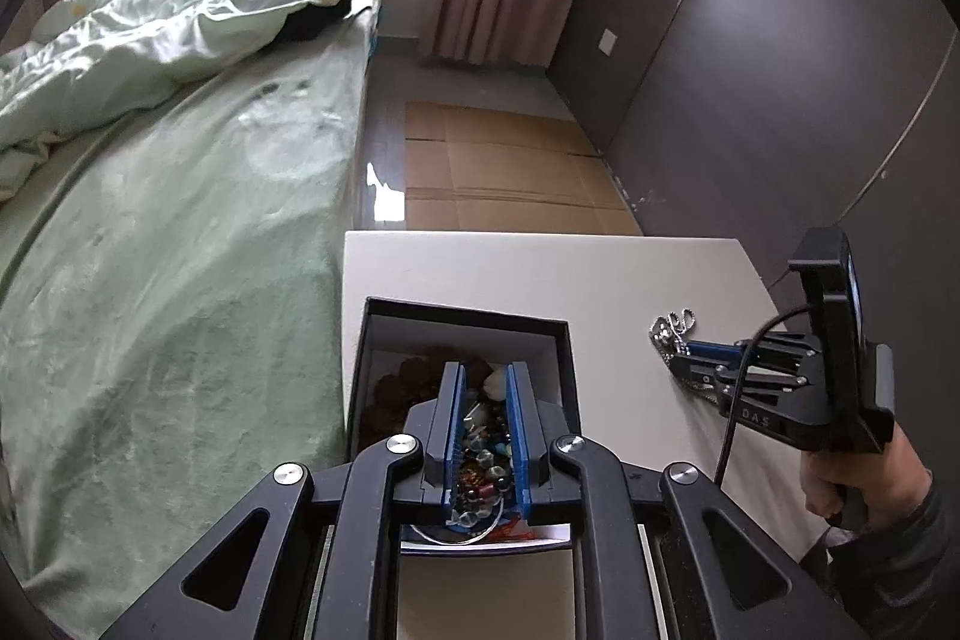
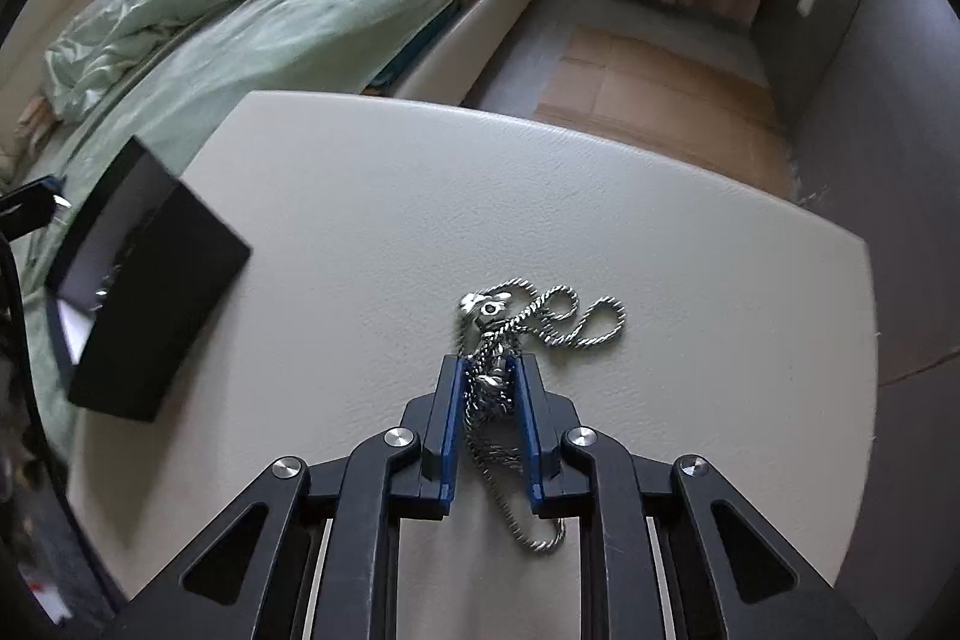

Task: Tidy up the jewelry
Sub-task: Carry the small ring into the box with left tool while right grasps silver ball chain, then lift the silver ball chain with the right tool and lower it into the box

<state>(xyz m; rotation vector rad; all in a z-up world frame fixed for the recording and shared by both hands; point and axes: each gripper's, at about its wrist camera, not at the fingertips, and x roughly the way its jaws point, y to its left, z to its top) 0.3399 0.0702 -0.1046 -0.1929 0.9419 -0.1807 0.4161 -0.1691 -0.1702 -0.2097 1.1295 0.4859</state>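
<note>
The right gripper (image 2: 491, 382) sits low over the white table (image 2: 360, 196); its blue fingers (image 2: 454, 400) press on a silver chain (image 2: 540, 322) that lies in loops; a black box (image 2: 150, 280) stands open far to the left, near the table's edge; a green bed (image 2: 288, 4) is behind.

You have a twisted metal chain (image 2: 543, 322) with a bright, polished shine lying on the table (image 2: 360, 196), whose off-white top looks matt and faintly grained like leatherette. Your grippers, the left gripper (image 1: 486, 400) and the right gripper (image 2: 491, 388), are matt black plastic with ribbed blue pads and shiny metal pivot pins. The black box (image 2: 156, 292) at the table's left edge looks like smooth matt card with a white paper lining, holding glossy glass-like beads (image 1: 480, 451).
</note>
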